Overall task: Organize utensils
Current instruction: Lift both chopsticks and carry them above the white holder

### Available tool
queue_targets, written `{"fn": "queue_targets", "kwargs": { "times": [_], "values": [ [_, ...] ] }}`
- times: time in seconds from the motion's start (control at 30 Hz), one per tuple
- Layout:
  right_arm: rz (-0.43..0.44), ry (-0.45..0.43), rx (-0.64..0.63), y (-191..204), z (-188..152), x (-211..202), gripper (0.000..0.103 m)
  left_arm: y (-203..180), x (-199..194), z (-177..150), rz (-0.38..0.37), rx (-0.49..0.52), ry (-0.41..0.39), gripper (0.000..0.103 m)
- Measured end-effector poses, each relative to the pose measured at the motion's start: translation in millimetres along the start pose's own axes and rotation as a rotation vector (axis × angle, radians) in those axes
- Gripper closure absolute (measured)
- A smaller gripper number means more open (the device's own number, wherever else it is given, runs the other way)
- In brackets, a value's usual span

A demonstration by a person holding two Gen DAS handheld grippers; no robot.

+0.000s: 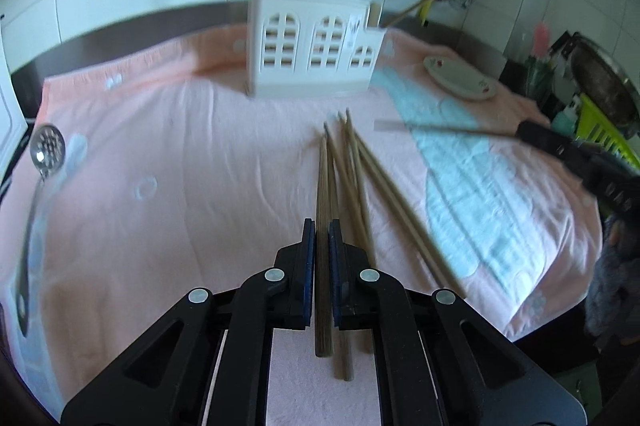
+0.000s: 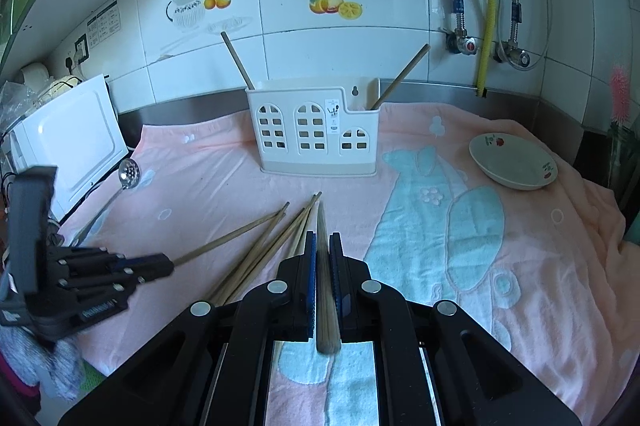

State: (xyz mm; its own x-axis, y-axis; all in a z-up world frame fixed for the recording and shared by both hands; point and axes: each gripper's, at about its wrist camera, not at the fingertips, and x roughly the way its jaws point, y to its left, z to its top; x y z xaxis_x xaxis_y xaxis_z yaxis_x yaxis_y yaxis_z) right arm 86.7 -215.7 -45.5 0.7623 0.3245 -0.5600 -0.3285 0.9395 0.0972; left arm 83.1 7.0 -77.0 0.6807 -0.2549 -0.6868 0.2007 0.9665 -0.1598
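Nearest, both sets of black fingers are clamped on one tan wooden chopstick each — left gripper [image 1: 322, 226], right gripper [image 2: 323, 238] — gripped lengthwise for slotting. Beyond, loose chopsticks [image 2: 256, 246] lie on the pink towel-covered worktop [image 2: 540, 266]; farther back stands the white windowed plastic holder [image 2: 316, 129], two sticks already inside.

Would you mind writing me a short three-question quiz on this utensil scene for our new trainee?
1. True or false: each gripper is shut on one chopstick.
2. How many chopsticks already stand in the white holder?
3. Which lies right of the holder in the right wrist view: A) slotted spoon, B) bowl, C) microwave?

Key
1. True: the left gripper clamps a chopstick and the right gripper clamps another chopstick.
2. Two, one leaning out at each end; several loose chopsticks remain on the towel.
3. B, the bowl; the slotted spoon and microwave are on the left.
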Motion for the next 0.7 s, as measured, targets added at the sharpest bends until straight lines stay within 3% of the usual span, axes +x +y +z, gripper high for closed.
{"fn": "queue_targets", "kwargs": {
  "times": [0.43,0.7],
  "values": [
    [0.043,0.015,-0.035,1,37,6,0.097,0,-22,52,-0.023,0.032,-0.069,0.097],
    [0.041,0.014,-0.061,0,56,6,0.097,4,-24,65,-0.008,0.060,-0.031,0.097]
  ]
}}
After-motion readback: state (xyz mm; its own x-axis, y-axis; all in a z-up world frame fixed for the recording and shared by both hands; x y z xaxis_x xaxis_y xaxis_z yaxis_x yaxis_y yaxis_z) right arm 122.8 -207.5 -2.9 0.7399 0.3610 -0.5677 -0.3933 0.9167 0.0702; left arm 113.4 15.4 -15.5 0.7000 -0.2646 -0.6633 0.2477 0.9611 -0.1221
